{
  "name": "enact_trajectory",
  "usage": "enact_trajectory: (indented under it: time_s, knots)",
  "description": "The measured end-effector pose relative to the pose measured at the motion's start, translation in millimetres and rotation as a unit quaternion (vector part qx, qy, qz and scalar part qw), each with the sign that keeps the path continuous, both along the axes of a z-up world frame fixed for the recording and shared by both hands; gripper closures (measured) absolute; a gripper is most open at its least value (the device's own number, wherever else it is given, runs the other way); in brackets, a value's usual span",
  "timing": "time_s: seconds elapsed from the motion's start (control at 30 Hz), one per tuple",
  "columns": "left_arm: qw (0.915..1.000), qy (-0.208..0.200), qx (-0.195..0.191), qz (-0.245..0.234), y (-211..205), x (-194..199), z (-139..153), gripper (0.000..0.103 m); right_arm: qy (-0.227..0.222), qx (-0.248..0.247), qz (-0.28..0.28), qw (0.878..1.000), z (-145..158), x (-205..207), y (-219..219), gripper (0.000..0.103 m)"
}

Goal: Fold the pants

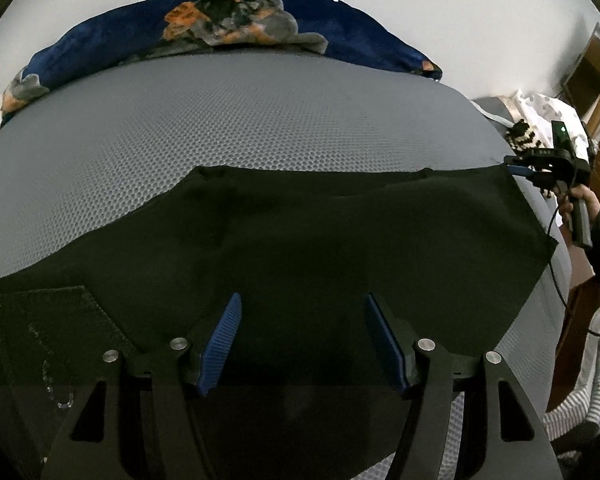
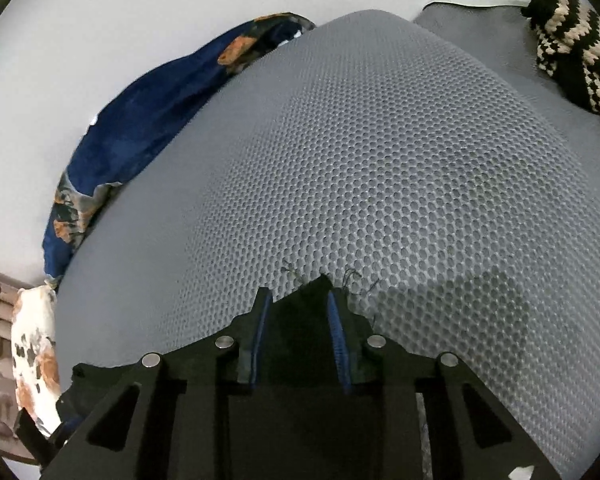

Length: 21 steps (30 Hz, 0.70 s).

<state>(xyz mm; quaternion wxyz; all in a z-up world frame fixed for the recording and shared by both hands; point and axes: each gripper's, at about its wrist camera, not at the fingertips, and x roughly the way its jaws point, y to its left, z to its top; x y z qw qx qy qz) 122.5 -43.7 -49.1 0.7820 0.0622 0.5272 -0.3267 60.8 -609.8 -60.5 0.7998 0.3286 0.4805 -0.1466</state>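
Note:
Black pants [image 1: 320,240] lie spread across the grey mesh mattress [image 1: 240,120], waist with a metal snap at the lower left and leg hems at the right. My left gripper [image 1: 300,304] is open just above the pants' near part, its blue pads apart. My right gripper [image 1: 520,170] is at the far right hem corner. In the right wrist view my right gripper [image 2: 298,300] has its jaws partly closed around a frayed corner of the black pants [image 2: 300,320], which sits between the blue pads.
A blue, orange and grey patterned blanket [image 1: 236,24] lies along the far edge against the white wall. A black-and-cream knit item [image 2: 572,36] lies at the mattress's right end. A wooden door [image 1: 596,76] stands at the far right.

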Motion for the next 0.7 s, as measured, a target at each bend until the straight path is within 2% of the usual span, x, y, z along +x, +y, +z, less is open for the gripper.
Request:
enact_trajectory:
  time_s: [0.43, 0.5, 0.7]
  knots:
    - [0.9999, 0.007, 0.013, 0.006, -5, 5, -10, 0.038, 0.002, -0.003, 0.058, 0.998, -5, 3, 13, 0.092]
    - [0.9998, 0.008, 0.013, 0.008, -6, 6, -10, 0.039, 0.0, -0.028, 0.052, 0.998, -3, 2, 17, 0.099]
    - [0.9996, -0.014, 0.013, 0.021, 2, 12, 0, 0.038, -0.017, -0.142, 0.031, 0.989, 23, -1, 45, 0.101]
